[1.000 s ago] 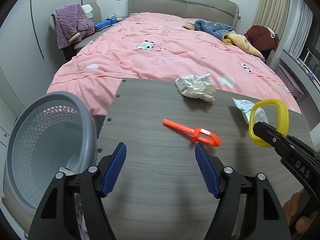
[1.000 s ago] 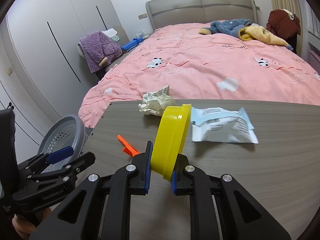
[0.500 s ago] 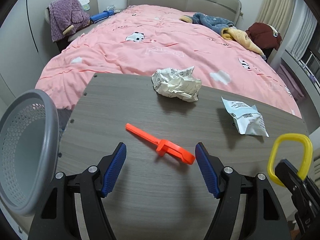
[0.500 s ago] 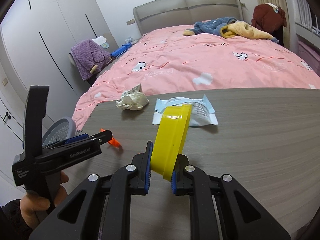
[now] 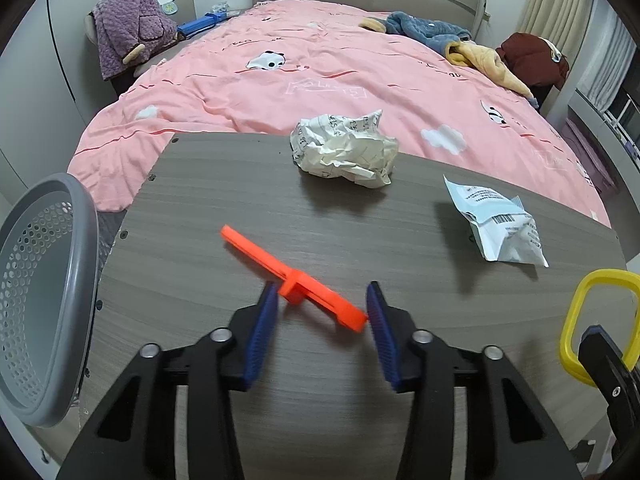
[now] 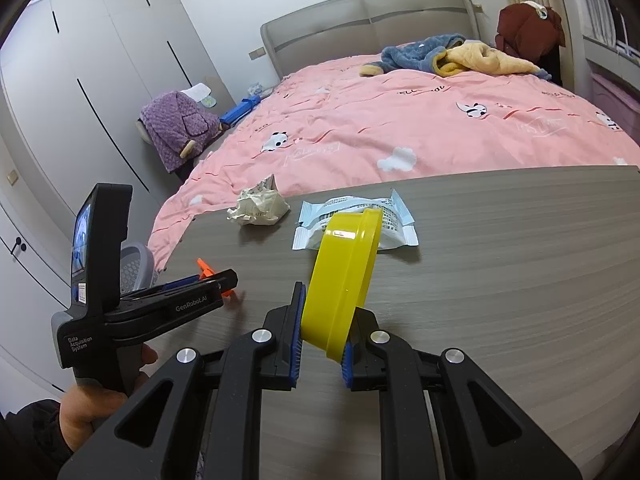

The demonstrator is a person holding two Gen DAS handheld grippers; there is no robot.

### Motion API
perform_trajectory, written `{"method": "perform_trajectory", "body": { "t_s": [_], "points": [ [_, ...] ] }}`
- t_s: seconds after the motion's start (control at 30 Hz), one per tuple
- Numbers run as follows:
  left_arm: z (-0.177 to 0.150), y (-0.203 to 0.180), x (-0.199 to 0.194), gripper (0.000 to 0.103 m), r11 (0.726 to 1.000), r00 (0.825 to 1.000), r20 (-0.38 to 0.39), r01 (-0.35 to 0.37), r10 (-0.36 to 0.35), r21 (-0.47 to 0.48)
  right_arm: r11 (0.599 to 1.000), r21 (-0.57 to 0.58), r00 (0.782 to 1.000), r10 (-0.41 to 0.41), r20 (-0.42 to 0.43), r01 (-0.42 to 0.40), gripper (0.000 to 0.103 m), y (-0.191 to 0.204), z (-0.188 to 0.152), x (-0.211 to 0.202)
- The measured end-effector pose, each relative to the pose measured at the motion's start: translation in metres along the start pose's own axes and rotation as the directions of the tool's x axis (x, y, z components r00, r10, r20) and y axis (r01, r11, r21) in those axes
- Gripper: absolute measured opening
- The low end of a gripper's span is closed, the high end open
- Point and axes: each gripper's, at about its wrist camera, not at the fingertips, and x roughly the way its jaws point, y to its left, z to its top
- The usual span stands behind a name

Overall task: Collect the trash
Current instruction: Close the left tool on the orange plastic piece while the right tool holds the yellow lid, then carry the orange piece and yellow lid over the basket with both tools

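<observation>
An orange plastic piece lies on the grey wooden table. My left gripper is open, its blue pads on either side of the piece's near end. My right gripper is shut on a yellow lid held on edge above the table; the lid also shows in the left wrist view. A crumpled paper ball and a white-blue wrapper lie farther back. A grey mesh bin stands off the table's left edge.
A bed with a pink cover runs along the table's far edge, with clothes piled near the headboard. A chair with a purple garment stands at the left. The left gripper shows in the right wrist view.
My left gripper has moved forward and down to the orange piece and its jaws have narrowed around it. The right gripper has kept the yellow lid and drawn back to the right.
</observation>
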Motion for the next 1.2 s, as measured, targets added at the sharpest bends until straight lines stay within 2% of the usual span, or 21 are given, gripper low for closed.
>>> {"method": "perform_trajectory", "body": {
  "t_s": [0.37, 0.67, 1.0, 1.2],
  "points": [
    [-0.008, 0.007, -0.019, 0.042, 0.999, 0.999, 0.034, 0.033, -0.034, 0.014, 1.0, -0.018, 1.0, -0.002, 0.001, 0.002, 0.016, 0.01, 0.0, -0.003],
    [-0.021, 0.043, -0.052, 0.042, 0.999, 0.996, 0.09, 0.028, -0.03, 0.022, 0.998, -0.068, 1.0, 0.007, -0.013, -0.008, 0.016, 0.036, 0.001, 0.002],
    [-0.03, 0.115, -0.09, 0.042, 0.999, 0.985, 0.17, -0.033, 0.037, -0.027, 0.978, -0.19, 0.996, 0.074, -0.051, -0.083, 0.016, 0.109, 0.007, 0.026],
    [-0.039, 0.174, -0.105, 0.042, 0.991, 0.972, 0.201, -0.103, 0.118, -0.082, 0.947, -0.288, 0.988, 0.123, -0.095, -0.145, 0.016, 0.171, 0.006, 0.049]
  ]
}}
